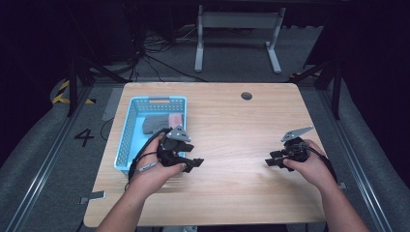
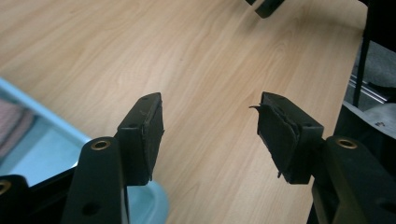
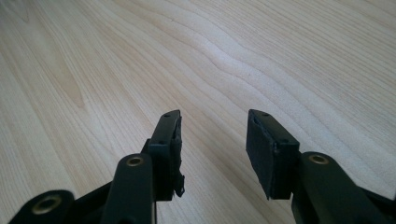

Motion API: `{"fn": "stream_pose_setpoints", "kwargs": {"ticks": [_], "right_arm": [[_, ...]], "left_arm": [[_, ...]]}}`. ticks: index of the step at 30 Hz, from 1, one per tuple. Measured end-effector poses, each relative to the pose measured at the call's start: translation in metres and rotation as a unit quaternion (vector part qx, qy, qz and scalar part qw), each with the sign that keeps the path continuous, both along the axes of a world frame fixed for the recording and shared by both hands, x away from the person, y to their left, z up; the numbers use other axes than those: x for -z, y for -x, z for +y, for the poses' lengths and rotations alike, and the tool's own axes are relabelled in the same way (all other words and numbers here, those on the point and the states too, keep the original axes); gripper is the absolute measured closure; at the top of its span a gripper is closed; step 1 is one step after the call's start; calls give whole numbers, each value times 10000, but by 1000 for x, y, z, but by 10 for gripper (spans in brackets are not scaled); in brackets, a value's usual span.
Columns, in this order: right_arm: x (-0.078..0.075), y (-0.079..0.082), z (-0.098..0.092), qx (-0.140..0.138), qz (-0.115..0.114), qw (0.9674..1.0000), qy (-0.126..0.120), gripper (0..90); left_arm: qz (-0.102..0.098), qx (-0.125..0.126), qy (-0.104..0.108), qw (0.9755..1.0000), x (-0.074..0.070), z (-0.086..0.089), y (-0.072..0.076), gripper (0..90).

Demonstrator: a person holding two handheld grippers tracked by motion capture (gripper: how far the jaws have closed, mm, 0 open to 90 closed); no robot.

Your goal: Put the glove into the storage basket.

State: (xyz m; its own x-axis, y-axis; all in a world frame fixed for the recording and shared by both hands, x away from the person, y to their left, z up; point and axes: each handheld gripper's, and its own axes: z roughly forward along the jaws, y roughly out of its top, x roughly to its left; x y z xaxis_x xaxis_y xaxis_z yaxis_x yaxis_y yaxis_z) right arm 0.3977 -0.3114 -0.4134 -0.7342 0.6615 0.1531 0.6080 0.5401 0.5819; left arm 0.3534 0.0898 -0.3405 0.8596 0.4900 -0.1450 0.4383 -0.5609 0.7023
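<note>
Pale wood makes up the tabletop point(image 1: 227, 145), bare across its middle and right. At its left edge sits 1 light-blue plastic basket point(image 1: 126, 130), and in its far half lie 2 things: 1 grey folded cloth point(image 1: 153, 124) and, just right of it and touching, 1 pink block-like piece point(image 1: 174, 119), too small to name further.

The left claw point(image 1: 193, 164) hovers at the basket's near right corner, its jaws spread wide and empty, pointing right over bare wood. The right claw point(image 1: 271, 160) sits well apart at the right of the tabletop, jaws moderately parted, also empty, pointing left.

I judge the work to be with the basket's contents, and the left claw is nearest them. The risk: reaching in from this corner, a jaw could catch the basket's wall and drag the light basket, or pinch both pieces at once since they touch. Count: 2 claws, 1 basket, 2 pieces.
</note>
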Motion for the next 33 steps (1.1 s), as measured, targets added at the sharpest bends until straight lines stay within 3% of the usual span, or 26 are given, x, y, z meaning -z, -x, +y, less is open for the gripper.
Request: {"fn": "stream_pose_setpoints", "kwargs": {"ticks": [2,5,8,13,17,22,24,27,33], "right_arm": [[0,0,0,20,-6,10000,-12,562],[0,0,-1,30,-8,10000,-29,561],[1,0,-2,32,8,10000,-26,561],[3,0,-2,25,31,10000,-20,562],[4,-1,-1,-1,31,10000,-9,561],[5,0,0,7,55,10000,9,560],[6,0,0,3,64,10000,8,560],[7,0,1,-10,69,10000,29,558],[9,-1,1,-5,68,10000,38,553]], "left_arm": [[20,110,26,9999,6,-5,1,393],[107,220,278,9993,17,-10,3,390],[201,306,86,9993,28,-18,5,387],[405,414,55,9983,50,-32,6,384],[473,570,-156,9971,68,-45,7,379],[667,656,-103,9956,88,-53,5,378],[634,652,-29,9958,97,-54,3,378],[423,505,-163,9977,107,-54,2,364],[371,451,-232,9980,108,-56,4,345]]}}
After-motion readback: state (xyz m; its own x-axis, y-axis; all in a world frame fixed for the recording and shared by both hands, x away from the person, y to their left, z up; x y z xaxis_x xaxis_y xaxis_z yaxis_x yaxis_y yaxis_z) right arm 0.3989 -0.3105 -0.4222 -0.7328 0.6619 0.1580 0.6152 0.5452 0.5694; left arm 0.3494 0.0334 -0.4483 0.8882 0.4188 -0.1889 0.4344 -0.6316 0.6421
